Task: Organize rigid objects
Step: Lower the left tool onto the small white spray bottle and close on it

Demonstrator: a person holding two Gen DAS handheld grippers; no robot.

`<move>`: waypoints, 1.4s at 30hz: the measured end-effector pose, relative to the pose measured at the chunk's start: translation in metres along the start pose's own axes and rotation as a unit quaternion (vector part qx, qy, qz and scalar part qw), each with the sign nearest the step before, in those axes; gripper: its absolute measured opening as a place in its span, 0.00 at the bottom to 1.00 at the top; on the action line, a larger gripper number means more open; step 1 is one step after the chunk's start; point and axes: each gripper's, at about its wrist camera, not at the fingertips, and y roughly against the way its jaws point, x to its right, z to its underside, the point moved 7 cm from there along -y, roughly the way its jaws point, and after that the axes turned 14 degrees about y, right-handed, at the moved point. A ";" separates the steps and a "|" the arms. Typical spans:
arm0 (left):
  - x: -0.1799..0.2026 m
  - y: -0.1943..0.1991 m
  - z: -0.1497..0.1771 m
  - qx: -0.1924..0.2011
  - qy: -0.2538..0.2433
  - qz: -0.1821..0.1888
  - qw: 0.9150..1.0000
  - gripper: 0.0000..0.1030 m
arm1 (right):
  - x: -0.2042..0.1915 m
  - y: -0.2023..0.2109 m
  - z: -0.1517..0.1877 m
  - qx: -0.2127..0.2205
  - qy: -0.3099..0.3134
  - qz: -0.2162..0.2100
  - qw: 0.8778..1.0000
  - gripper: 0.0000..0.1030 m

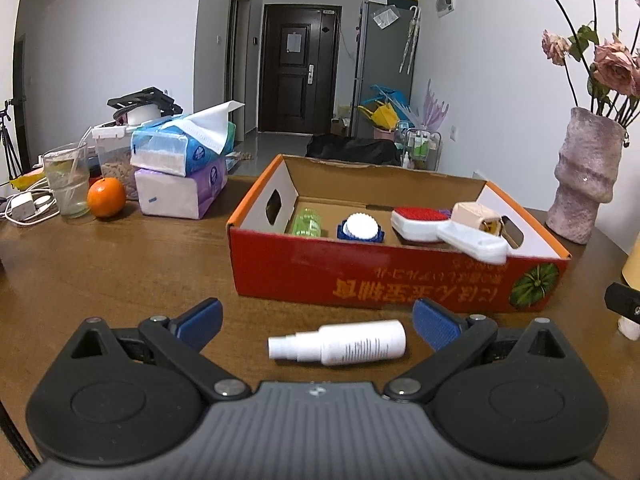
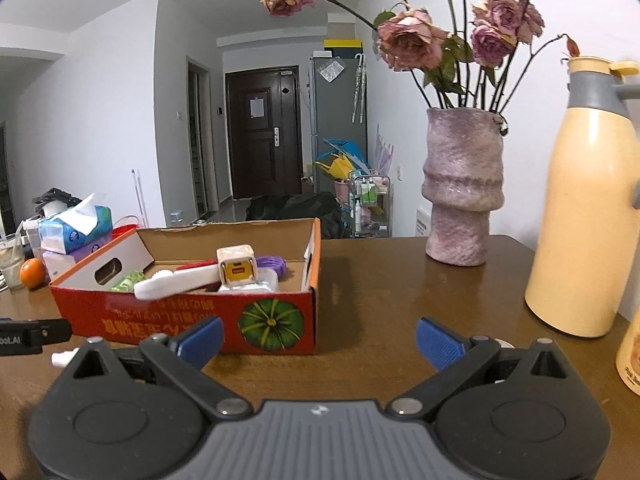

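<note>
A white spray bottle (image 1: 338, 346) lies on its side on the wooden table, nozzle to the left, between the blue pads of my open left gripper (image 1: 318, 326). Just beyond stands an open red cardboard box (image 1: 396, 280). It holds a green bottle (image 1: 307, 222), a white-and-blue round item (image 1: 361, 230), a red-and-white brush (image 1: 416, 222), a beige charger cube (image 1: 476, 216) and a long white flat piece (image 1: 472, 242). My right gripper (image 2: 320, 340) is open and empty, in front of the box's (image 2: 192, 320) right corner. The bottle's nozzle (image 2: 62, 358) peeks out at the left.
Stacked tissue packs (image 1: 184, 168), an orange (image 1: 106, 197) and a glass with a straw (image 1: 69, 184) stand at the left. A purple vase with dried roses (image 2: 464, 192) stands right of the box. A cream thermos (image 2: 588, 200) is at the far right.
</note>
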 end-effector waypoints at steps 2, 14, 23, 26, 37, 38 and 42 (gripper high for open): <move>0.000 0.003 0.004 -0.003 0.000 0.000 1.000 1.00 | 0.003 0.005 0.004 -0.001 -0.002 0.002 1.000 1.00; 0.001 0.020 0.025 -0.017 -0.006 -0.004 1.000 1.00 | 0.031 0.030 0.032 -0.020 -0.016 0.029 0.999 1.00; 0.003 0.017 0.029 -0.020 -0.007 -0.012 1.000 1.00 | 0.064 0.028 0.050 -0.045 -0.040 0.055 0.997 1.00; 0.004 0.009 0.031 -0.029 -0.006 -0.009 1.000 1.00 | 0.067 0.025 0.053 -0.050 -0.050 0.055 0.996 1.00; 0.016 -0.023 0.028 -0.045 0.003 -0.027 0.999 1.00 | 0.066 0.020 0.055 -0.055 -0.047 0.062 0.995 1.00; 0.016 -0.026 0.027 -0.045 0.002 -0.030 0.999 1.00 | 0.066 0.020 0.055 -0.055 -0.047 0.063 0.995 1.00; 0.018 -0.035 0.026 -0.043 -0.007 -0.046 0.998 1.00 | 0.067 0.017 0.056 -0.059 -0.049 0.066 0.995 1.00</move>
